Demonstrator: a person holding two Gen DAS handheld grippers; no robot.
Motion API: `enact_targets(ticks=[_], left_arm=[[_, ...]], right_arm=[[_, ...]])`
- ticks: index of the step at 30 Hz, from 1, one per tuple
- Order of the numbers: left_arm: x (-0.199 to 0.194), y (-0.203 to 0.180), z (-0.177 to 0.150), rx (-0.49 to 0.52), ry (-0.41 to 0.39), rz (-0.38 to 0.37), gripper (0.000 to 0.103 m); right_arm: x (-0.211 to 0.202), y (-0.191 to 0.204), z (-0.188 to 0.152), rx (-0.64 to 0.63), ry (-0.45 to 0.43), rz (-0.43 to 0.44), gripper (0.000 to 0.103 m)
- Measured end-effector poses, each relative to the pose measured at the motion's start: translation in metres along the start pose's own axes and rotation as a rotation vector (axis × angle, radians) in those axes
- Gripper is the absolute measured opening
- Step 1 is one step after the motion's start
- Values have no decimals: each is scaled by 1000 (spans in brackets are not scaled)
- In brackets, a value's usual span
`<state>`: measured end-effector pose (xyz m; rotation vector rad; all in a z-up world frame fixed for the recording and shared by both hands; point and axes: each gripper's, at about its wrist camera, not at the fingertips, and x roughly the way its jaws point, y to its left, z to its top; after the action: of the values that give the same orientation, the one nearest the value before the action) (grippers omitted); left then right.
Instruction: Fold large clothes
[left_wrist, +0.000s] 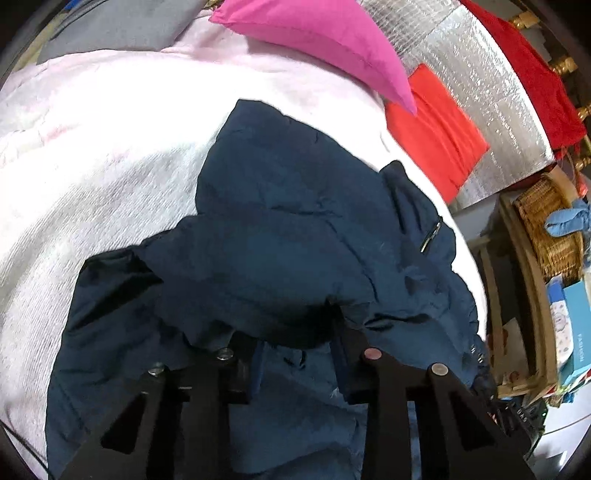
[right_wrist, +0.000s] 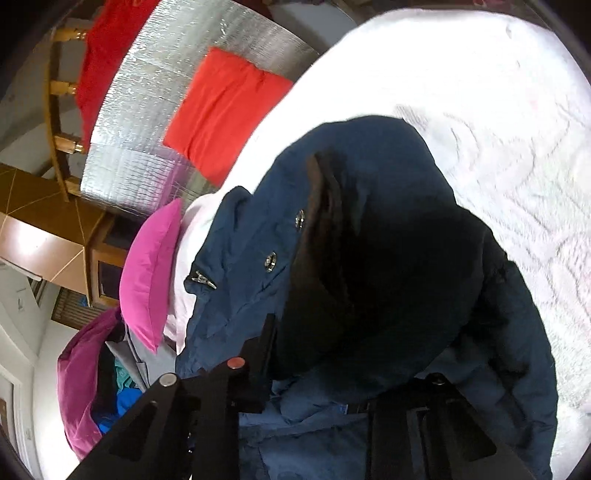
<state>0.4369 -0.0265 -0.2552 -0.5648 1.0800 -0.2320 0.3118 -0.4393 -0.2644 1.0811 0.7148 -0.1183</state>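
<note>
Jacket fabric, dark navy and puffy, filled the lower centre of both views, a single garment (left_wrist: 280, 229) lying on a white bedspread (left_wrist: 92, 177). In the left wrist view the left gripper (left_wrist: 295, 350) had its two black fingers (left_wrist: 240, 369) set apart, and a thick fold of the jacket bulged down over their tips; whether they pinched it could not be told. In the right wrist view the right gripper (right_wrist: 332, 369) stood likewise with its fingers (right_wrist: 258, 362) spread, the tips buried under the dark hooded part of the jacket (right_wrist: 369, 240), so its hold could not be told either.

The cloth looked quilted and creased, with a dark lining showing in the hood opening at centre. Two metal snaps (right_wrist: 270, 261) sat along its front edge, and one zip pull (right_wrist: 201, 277) hung left of them. In the left view one small zip (left_wrist: 430, 236) showed at right of centre.

Beyond the jacket lay one magenta pillow (left_wrist: 325, 40) at the top of the left view and one orange-red folded cloth (left_wrist: 439, 129) beside it on a silver quilted sheet (left_wrist: 491, 92). One darker red cloth (left_wrist: 532, 74) hung at upper right. One wicker basket (left_wrist: 554, 229) stood at the right edge.
</note>
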Motion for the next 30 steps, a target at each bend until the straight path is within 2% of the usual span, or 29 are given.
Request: enact_targets(ticks=[6, 8, 10, 11, 12, 16, 20, 23, 25, 28, 30], left_arm=[[1, 8, -2, -32, 58, -18, 37], [0, 7, -3, -21, 68, -26, 46], [-2, 5, -4, -23, 75, -49, 64], [-5, 4, -5, -23, 73, -56, 67], [-6, 3, -5, -22, 68, -62, 69], [-8, 4, -1, -43, 49, -103, 71], [4, 13, 6, -106, 35, -101, 71], [3, 16, 12, -120, -4, -123, 68], [4, 17, 15, -117, -20, -125, 49], [6, 23, 17, -134, -37, -136, 32], [6, 20, 17, -123, -49, -130, 25]], right_arm=[[9, -12, 2, 26, 50, -25, 27], [11, -15, 3, 44, 67, -14, 28], [11, -19, 3, 71, 81, 5, 30], [11, -20, 3, 84, 88, 15, 31], [11, -20, 4, 90, 96, 18, 35], [7, -13, 2, 64, 96, 64, 64], [7, -7, 1, 42, 78, 71, 67], [15, -13, 3, 68, 74, 63, 67], [20, -17, 5, 79, 64, 45, 51], [23, -21, 6, 80, 56, 31, 37], [21, -17, 5, 55, 42, 25, 32]])
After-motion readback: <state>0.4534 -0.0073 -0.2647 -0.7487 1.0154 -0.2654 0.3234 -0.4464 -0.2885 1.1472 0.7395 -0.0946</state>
